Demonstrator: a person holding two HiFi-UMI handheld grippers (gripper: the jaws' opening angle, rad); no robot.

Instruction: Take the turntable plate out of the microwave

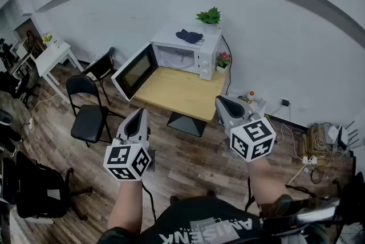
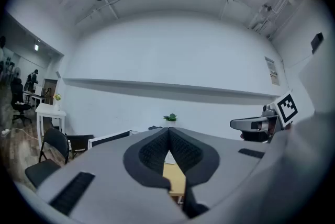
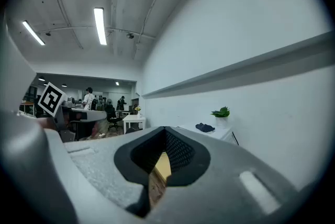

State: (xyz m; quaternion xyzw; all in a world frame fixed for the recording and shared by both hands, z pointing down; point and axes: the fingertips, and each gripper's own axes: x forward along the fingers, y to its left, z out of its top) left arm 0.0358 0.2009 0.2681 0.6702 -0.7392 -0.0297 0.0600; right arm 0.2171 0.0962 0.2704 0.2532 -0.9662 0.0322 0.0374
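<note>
A white microwave [image 1: 188, 53] stands at the far end of a wooden table [image 1: 181, 92], its door [image 1: 134, 72] swung open to the left. Inside the cavity a pale round turntable plate [image 1: 175, 61] is just visible. Both grippers hang level over the floor, well short of the table. My left gripper [image 1: 140, 116] is shut with nothing in it; from its own camera the jaws [image 2: 168, 131] meet at the tips. My right gripper [image 1: 223, 101] is shut and empty too, its tips [image 3: 165, 130] closed.
A dark cloth [image 1: 189, 36] and a potted plant [image 1: 209, 16] sit on the microwave; a small flower pot [image 1: 222, 60] stands beside it. Black chairs [image 1: 90, 112] stand left of the table, a white table [image 1: 52, 57] further left. Cables and a power strip [image 1: 311, 160] lie at the right wall.
</note>
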